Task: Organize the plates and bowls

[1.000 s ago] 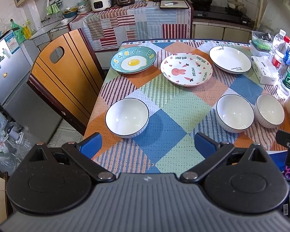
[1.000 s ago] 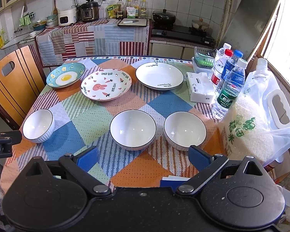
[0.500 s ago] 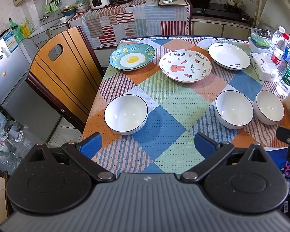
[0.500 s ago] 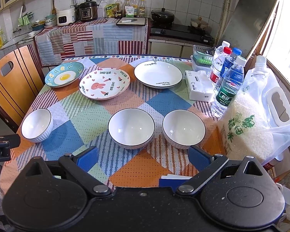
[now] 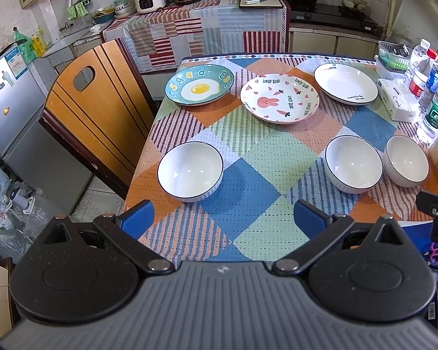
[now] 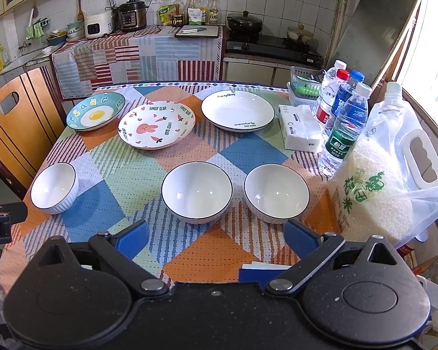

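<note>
Tools held above the near edge of a table (image 5: 257,151) with a patchwork cloth: left tool (image 5: 223,218) and right tool (image 6: 217,234), both spread wide and empty. Three plates sit along the far side: egg plate (image 5: 199,84), rabbit plate (image 5: 279,99), white plate (image 6: 238,110). Three white bowls sit nearer: left bowl (image 5: 189,170), middle bowl (image 6: 196,192), right bowl (image 6: 276,193).

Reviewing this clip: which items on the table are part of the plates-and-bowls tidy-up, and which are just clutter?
Belongs to the job:
egg plate
bunny plate
white plate
left bowl
middle bowl
right bowl

Just lying about:
tissue pack
water bottles
rice bag
green basket
</note>
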### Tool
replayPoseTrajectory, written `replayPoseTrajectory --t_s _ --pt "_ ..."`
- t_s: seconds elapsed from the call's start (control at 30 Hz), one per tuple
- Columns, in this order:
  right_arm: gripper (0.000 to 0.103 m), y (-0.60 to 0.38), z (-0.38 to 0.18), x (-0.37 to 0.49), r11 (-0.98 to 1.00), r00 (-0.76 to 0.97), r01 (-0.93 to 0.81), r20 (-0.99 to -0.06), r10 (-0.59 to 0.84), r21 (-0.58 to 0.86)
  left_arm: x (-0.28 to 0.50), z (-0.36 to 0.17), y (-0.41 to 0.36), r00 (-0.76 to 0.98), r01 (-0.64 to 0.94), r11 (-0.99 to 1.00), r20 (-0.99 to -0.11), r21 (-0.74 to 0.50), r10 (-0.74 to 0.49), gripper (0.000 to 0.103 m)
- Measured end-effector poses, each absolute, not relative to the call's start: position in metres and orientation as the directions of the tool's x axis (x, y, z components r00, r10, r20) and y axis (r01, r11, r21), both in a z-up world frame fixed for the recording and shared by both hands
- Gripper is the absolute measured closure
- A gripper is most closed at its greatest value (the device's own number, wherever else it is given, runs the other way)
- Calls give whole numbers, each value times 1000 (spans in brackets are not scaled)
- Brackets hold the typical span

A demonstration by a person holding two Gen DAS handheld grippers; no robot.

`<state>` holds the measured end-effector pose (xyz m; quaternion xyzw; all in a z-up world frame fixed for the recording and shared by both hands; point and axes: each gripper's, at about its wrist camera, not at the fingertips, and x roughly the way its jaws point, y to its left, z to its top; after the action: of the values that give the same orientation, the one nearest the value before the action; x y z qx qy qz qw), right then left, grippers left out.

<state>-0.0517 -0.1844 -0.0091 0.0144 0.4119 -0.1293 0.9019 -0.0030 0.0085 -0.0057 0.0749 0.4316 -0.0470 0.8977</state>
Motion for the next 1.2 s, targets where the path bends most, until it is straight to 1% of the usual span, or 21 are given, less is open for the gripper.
replayPoseTrajectory --t_s 0.57,0.63,0.73,0.93,1.03,1.13,1.2 --pt "2 -190 -7 -40 968 632 235 -743 -221 -89 7 -3 11 618 163 984 -785 78 -40 3" --pt "2 -193 -4 -35 972 640 221 -739 -209 -83 14 0 8 627 168 981 -778 97 -31 3" --pt "2 -196 3 -26 974 665 207 -718 -207 -89 28 9 3 650 168 976 -760 139 -4 3" --pt "2 -207 17 -5 978 719 195 -668 -191 -70 56 13 -2 667 164 976 -745 143 -3 1" --pt "2 -217 15 11 990 767 141 -631 -119 -16 78 6 -6 677 148 978 -736 147 9 1" --pt "2 -230 6 32 997 806 40 -591 11 72 100 -6 -11 690 127 984 -724 127 5 1" --pt "2 -241 -4 49 989 820 -16 -564 96 146 115 -14 -13 700 125 988 -714 91 -23 1"
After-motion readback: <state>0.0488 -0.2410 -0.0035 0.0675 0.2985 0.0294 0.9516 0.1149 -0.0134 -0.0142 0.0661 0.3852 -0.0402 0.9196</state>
